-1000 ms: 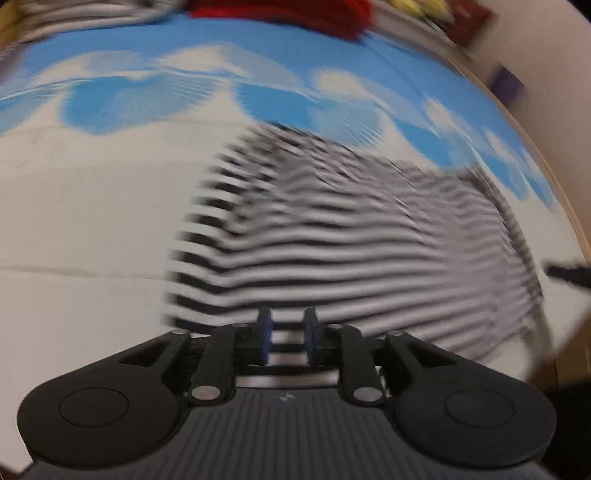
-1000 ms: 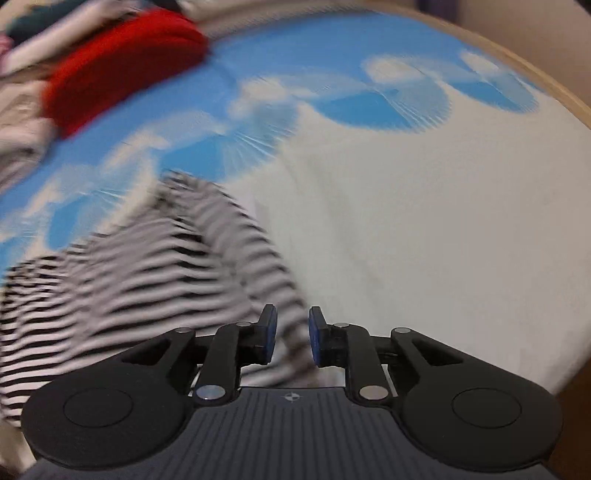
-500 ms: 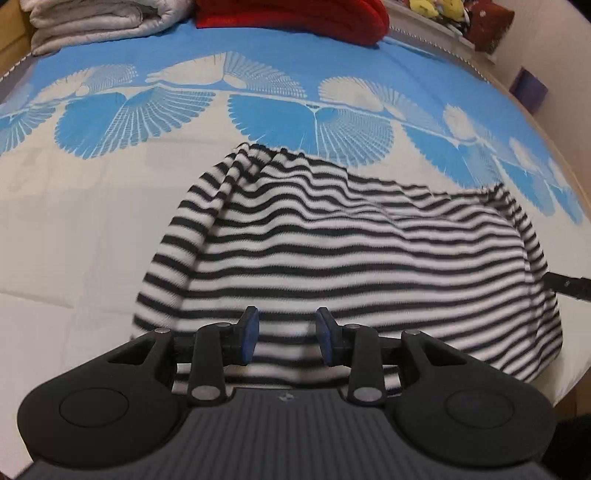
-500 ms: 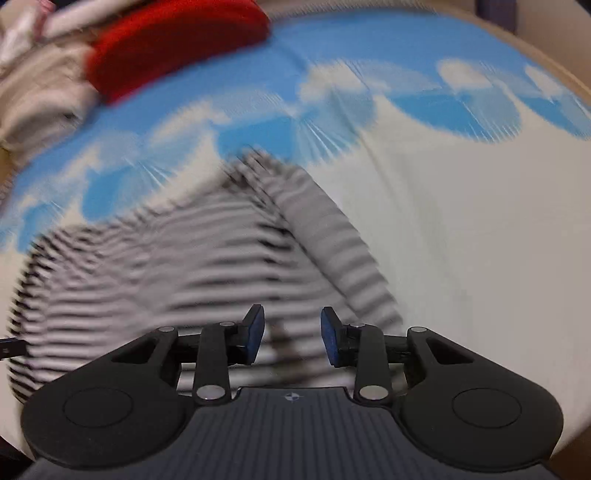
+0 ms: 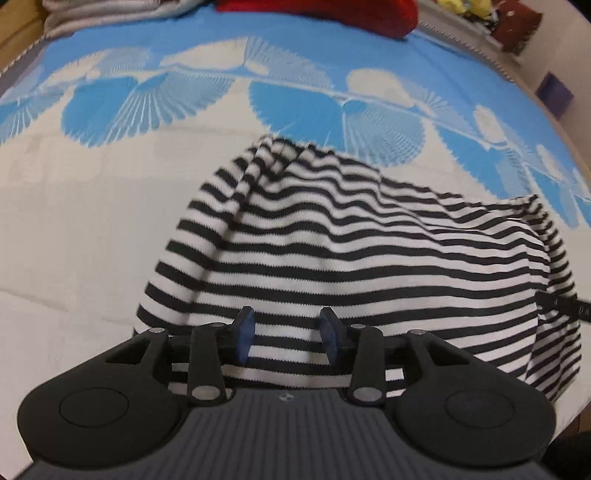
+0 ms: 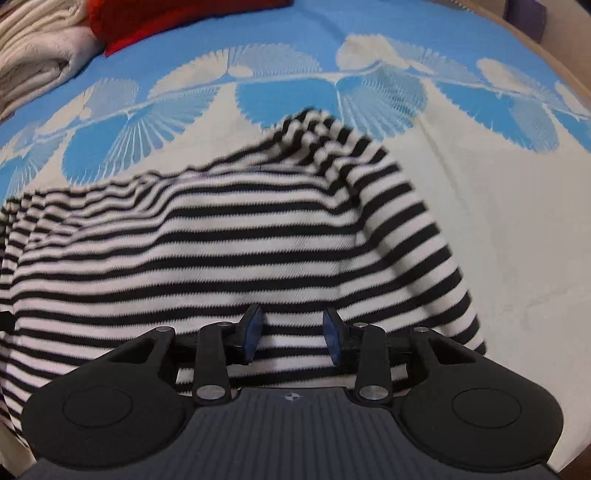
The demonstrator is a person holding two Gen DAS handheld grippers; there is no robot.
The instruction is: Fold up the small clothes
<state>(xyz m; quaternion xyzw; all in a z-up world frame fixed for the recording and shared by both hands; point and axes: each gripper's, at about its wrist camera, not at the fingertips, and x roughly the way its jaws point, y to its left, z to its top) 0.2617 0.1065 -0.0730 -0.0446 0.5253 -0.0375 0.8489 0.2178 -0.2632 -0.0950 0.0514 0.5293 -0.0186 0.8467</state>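
Note:
A black-and-white striped garment [image 5: 351, 251] lies spread on the bed, bunched at its far end. It also fills the right wrist view [image 6: 221, 251]. My left gripper [image 5: 287, 338] is open and empty, hovering over the garment's near edge. My right gripper [image 6: 293, 334] is open and empty too, over the near edge toward the garment's other side. A dark tip of the right gripper [image 5: 565, 308] shows at the right edge of the left wrist view.
The bedspread [image 5: 92, 221] is cream with blue fan patterns toward the far side. A red folded item [image 5: 332, 11] and grey-white folded fabric [image 6: 33, 55] lie at the far end. The bed's wooden edge [image 6: 554, 55] runs at the right.
Both grippers opened from nearly shut to wide open. The garment settled flat on the bed, and the right view swung left over it.

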